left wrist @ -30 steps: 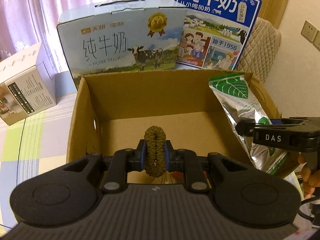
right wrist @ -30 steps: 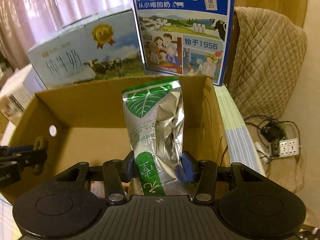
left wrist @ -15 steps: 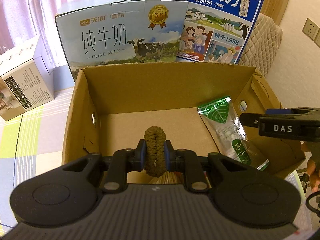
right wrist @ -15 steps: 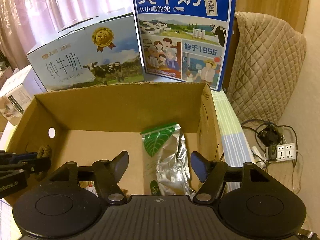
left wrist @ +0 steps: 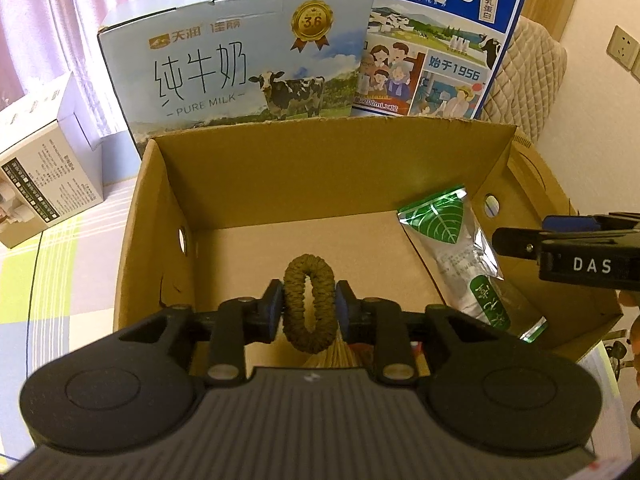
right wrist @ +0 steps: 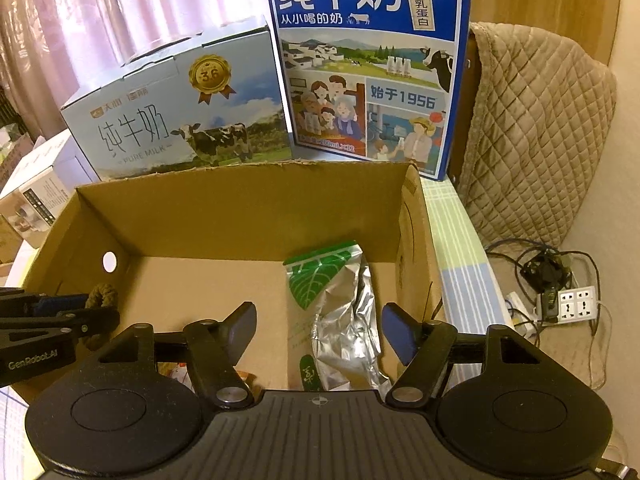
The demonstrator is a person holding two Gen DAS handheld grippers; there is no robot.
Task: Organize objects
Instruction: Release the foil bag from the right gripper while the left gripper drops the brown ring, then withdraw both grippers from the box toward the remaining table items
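An open cardboard box (left wrist: 256, 176) (right wrist: 224, 208) stands in front of me. My left gripper (left wrist: 309, 304) is shut on a brown braided ring (left wrist: 309, 303) and holds it above the box's near left part; the ring also shows in the right wrist view (right wrist: 101, 295). A silver and green foil pouch (right wrist: 340, 312) (left wrist: 460, 248) lies on the box floor by the right wall. My right gripper (right wrist: 319, 330) is open and empty just above the pouch's near end.
Two milk cartons stand behind the box: a pale blue one (left wrist: 240, 64) and a dark blue one (right wrist: 372, 64). A small white box (left wrist: 44, 184) is at the left. A quilted chair (right wrist: 536, 132) and a power strip (right wrist: 572, 304) are at the right.
My right gripper opened and let go of the foil pouch, which dropped onto the box floor. My left gripper's jaws eased a little, and the ring now shows as an open loop.
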